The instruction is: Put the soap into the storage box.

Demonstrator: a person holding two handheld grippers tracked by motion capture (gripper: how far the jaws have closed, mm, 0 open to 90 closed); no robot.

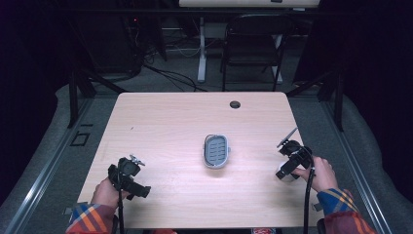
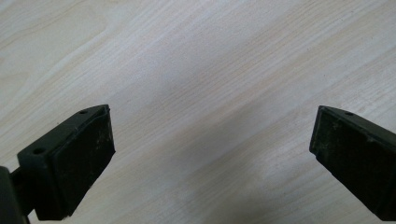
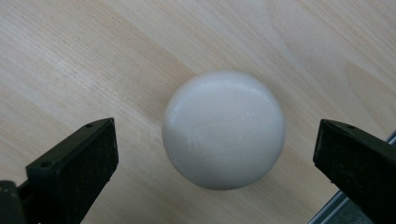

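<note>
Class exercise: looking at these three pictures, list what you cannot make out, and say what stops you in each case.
- White round object: underside hidden by its own bulk in the right gripper view; in the high view the right gripper covers most of it.
- Grey slotted dish: too small in the high view to tell its contents.
- Floor behind the table: dark, cluttered.

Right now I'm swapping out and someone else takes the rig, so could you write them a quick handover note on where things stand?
Left hand-held gripper: open, holding nothing, over bare table at the near left.
Right hand-held gripper: open, poised above the white round soap-like piece, a jaw on either side, not touching it.
The white piece lies on the table near the right edge. The grey soap dish sits at the table's middle, with nothing in it.
Done: right hand-held gripper lined up.
Left: probably close on the white piece, lift it and set it in the dish.
</note>
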